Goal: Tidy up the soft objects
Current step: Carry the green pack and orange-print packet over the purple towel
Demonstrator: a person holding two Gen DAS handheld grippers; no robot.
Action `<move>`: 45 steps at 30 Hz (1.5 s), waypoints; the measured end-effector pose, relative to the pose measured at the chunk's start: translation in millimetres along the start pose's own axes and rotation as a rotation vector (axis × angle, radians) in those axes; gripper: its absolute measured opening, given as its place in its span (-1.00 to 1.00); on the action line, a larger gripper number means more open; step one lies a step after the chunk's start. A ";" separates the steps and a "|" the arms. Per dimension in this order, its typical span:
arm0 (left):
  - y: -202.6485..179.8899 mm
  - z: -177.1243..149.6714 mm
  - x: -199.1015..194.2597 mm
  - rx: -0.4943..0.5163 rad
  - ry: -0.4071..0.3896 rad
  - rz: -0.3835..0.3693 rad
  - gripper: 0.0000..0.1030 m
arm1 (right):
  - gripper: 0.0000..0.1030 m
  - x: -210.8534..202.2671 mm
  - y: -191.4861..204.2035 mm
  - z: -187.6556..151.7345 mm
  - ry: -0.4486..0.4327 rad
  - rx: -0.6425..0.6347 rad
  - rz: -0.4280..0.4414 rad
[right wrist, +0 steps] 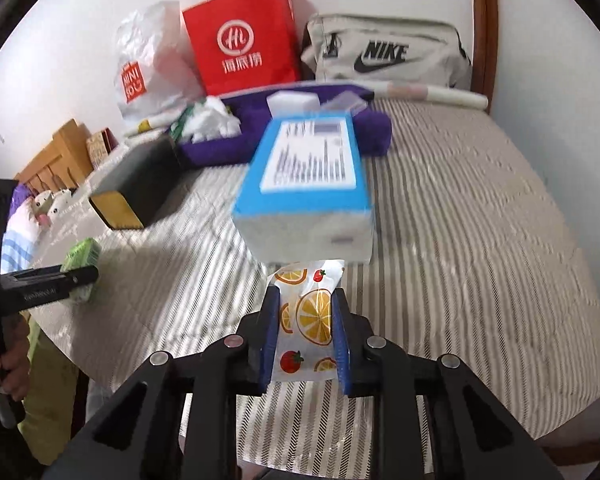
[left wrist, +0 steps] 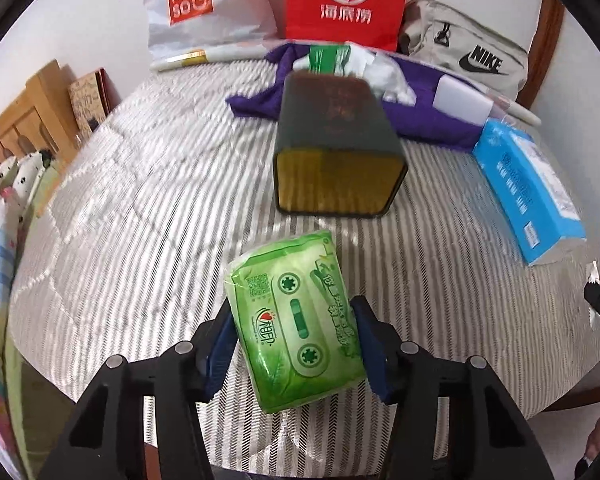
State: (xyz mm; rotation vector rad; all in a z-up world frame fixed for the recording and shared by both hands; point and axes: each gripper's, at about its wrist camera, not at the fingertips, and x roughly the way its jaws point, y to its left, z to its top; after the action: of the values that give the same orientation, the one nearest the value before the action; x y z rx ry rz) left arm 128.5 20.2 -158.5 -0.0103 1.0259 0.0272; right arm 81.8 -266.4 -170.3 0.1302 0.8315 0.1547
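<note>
Left tool [left wrist: 296, 344] clamps green tissue pack [left wrist: 296, 320] above bed's [left wrist: 120, 200] near edge. Right tool [right wrist: 306, 332] grips fruit-print packet [right wrist: 306, 320] there, likely both bound for dark open box [left wrist: 336, 148] mid-bed.

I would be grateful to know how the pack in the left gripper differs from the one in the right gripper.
The green tissue pack bears a cassette print; the fruit-print pack is white with orange slices and strawberries. The left gripper stands wider around the green tissue pack than the right gripper around the narrower fruit-print pack. Both are soft, clamped between blue pads above the striped bed.
</note>
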 end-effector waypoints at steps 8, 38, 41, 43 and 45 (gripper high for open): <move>-3.0 19.5 -38.3 0.007 -0.100 -0.004 0.03 | -0.52 -16.2 10.3 26.8 -0.044 -0.046 0.047; -25.9 117.0 -18.6 -0.016 -0.082 -0.223 0.03 | -0.52 15.5 18.5 134.2 -0.111 -0.139 0.065; -26.5 128.4 -11.9 -0.013 -0.075 -0.237 0.03 | -0.52 25.1 17.1 145.8 -0.113 -0.142 0.060; -27.7 135.5 -9.4 -0.011 -0.078 -0.240 0.03 | -0.52 32.4 14.9 154.6 -0.109 -0.133 0.062; -29.3 143.6 -5.7 -0.007 -0.080 -0.241 0.04 | -0.52 40.6 10.6 163.7 -0.100 -0.119 0.072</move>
State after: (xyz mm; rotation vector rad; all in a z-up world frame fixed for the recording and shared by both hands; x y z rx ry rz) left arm 249.2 -6.1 -79.3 -0.1380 0.9391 -0.1869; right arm 229.5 -257.3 -88.7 0.0552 0.7167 0.2634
